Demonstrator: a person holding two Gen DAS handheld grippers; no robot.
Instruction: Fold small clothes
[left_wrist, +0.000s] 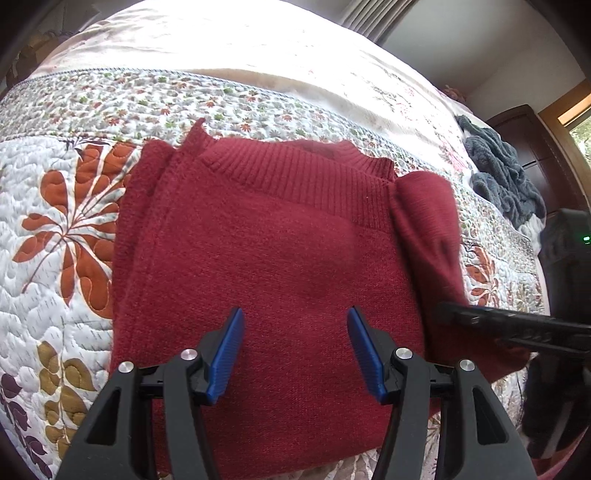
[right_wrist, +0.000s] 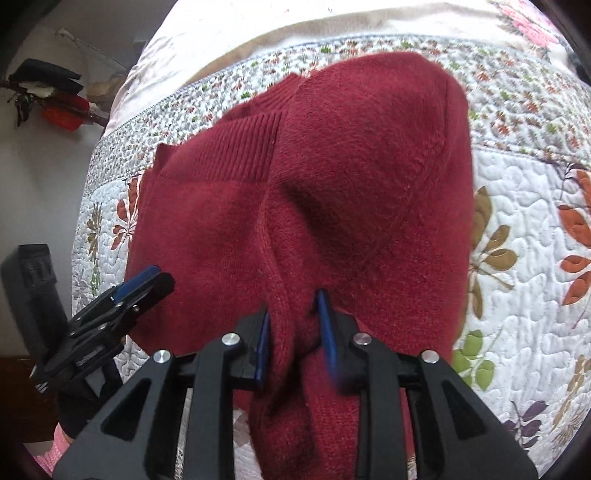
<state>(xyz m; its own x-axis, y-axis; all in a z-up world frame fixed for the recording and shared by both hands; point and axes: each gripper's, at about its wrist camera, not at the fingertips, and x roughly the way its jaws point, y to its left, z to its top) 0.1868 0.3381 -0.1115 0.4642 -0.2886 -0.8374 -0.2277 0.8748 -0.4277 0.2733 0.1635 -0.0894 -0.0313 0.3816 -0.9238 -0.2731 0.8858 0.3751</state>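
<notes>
A dark red knitted sweater (left_wrist: 266, 251) lies partly folded on a quilted bed cover, its ribbed hem or collar band toward the far side. My left gripper (left_wrist: 295, 332) hovers open over the sweater's near part, blue pads apart, nothing between them. The right gripper (right_wrist: 295, 328) is shut on a bunched fold of the red sweater (right_wrist: 351, 166), which it holds lifted above the flat part. In the left wrist view the right gripper (left_wrist: 509, 328) shows as a dark bar at the sweater's right side. The left gripper (right_wrist: 136, 288) appears at the left in the right wrist view.
The floral quilt (left_wrist: 62, 236) covers the bed all around the sweater. A grey-blue fluffy garment (left_wrist: 502, 177) lies at the bed's far right edge, beside dark wooden furniture (left_wrist: 532, 144). A black device (right_wrist: 29, 295) stands left of the bed.
</notes>
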